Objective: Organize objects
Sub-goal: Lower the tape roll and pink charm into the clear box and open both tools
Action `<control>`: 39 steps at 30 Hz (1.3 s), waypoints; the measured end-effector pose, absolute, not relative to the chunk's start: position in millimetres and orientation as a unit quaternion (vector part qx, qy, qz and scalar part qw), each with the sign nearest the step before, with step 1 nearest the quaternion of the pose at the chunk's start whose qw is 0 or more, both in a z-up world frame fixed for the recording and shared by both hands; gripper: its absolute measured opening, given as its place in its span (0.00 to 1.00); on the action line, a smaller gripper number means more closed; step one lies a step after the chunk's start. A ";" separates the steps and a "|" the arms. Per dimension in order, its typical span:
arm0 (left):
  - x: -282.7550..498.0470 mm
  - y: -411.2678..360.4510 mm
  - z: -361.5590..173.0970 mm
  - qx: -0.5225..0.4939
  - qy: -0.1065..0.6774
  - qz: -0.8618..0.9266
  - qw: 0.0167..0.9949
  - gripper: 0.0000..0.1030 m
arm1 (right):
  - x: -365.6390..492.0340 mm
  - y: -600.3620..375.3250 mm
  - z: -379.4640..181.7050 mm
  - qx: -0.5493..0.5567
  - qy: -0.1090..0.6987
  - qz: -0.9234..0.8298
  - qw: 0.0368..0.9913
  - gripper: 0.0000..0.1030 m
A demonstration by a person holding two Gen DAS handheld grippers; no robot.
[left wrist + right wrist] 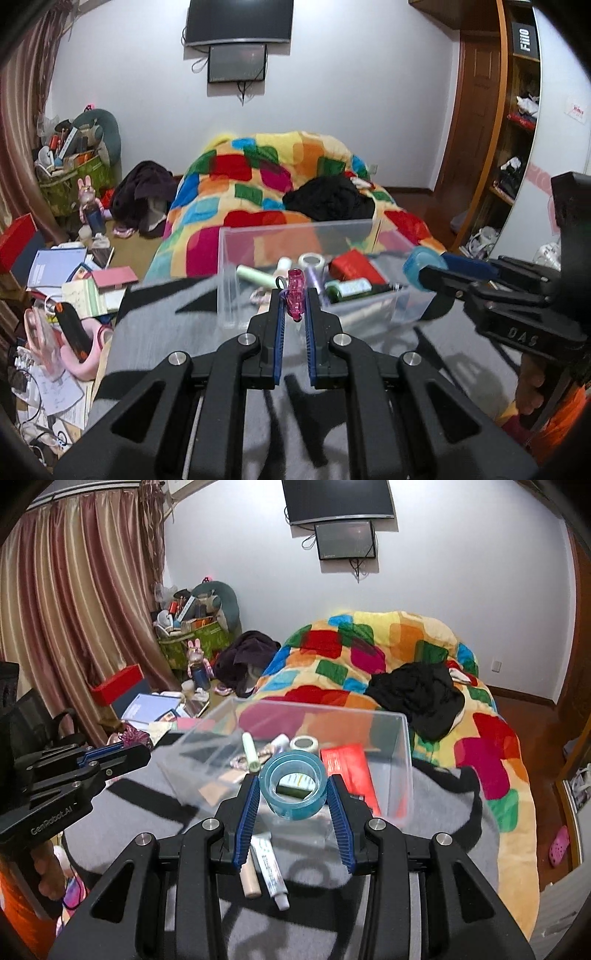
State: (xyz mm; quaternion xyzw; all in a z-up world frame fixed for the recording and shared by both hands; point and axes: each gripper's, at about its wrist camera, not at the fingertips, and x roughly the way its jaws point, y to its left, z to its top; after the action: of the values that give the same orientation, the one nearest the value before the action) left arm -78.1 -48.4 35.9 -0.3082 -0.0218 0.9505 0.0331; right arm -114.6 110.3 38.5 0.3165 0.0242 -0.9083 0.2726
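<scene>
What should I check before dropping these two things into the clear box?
1. Left hand-held gripper shut on the pink trinket: ok.
2. Right hand-held gripper clamped on the blue tape roll: ok.
3. Clear plastic box open on top: ok.
4. Free space inside the box: ok, its left part is bare.
5. Both items already above the box opening: cannot tell.
6. White tube and beige stick remain outside the box: not ok.

Left gripper (295, 299) at six o'clock, jaws clamped on a small pink translucent trinket (296, 297). Beyond it, at twelve o'clock, clear plastic box (295, 236) on grey blanket (177, 332). At three o'clock, right gripper (430, 275) gripping blue tape roll (423, 267). Patchwork quilt (258, 184) behind the box.
</scene>
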 end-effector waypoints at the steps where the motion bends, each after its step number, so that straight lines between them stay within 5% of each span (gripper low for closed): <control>1: -79.3 -48.0 37.4 -0.306 -0.023 0.951 0.033 0.09 | -114.9 110.4 39.4 0.315 0.024 -0.909 0.272 0.34; 31: -159.7 -49.1 -15.5 -0.390 -0.057 0.918 0.033 0.10 | -186.9 105.1 -5.4 0.390 0.038 -0.893 0.223 0.34; 39: -143.9 -42.8 -7.4 -0.378 -0.044 0.924 0.033 0.36 | -184.1 106.5 -8.2 0.395 0.037 -0.889 0.227 0.43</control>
State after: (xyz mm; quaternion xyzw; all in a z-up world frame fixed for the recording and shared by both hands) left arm -143.9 -42.8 -7.4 -0.3784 -0.0436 0.9240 0.0327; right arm -184.1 106.5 -8.2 0.3954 0.0370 -0.8893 0.2268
